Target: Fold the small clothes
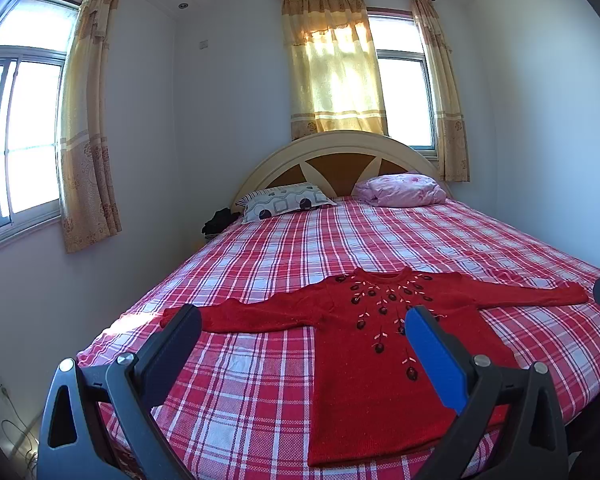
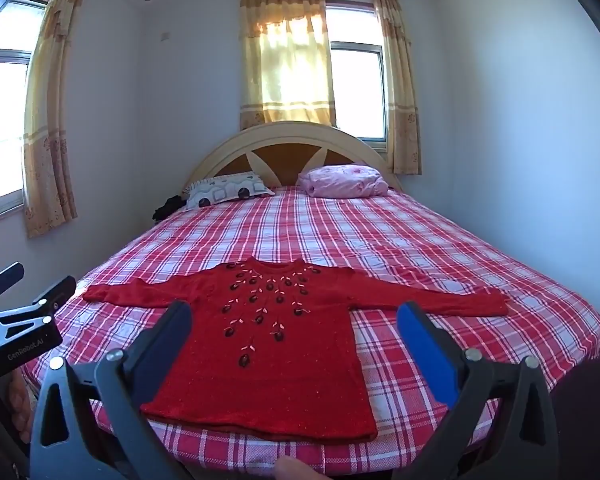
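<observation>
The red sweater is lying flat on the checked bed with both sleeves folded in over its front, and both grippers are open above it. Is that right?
Not quite. The red sweater does lie flat on the checked bed, but its sleeves are spread straight out to each side, not folded in; the right wrist view shows this best. The left gripper and right gripper are open, as you said.

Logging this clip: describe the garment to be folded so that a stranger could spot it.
Find the bed with the red plaid sheet. At its near end a sweater lies flat, sleeves spread. It alone is solid red, with dark beaded flowers below the neck.
</observation>
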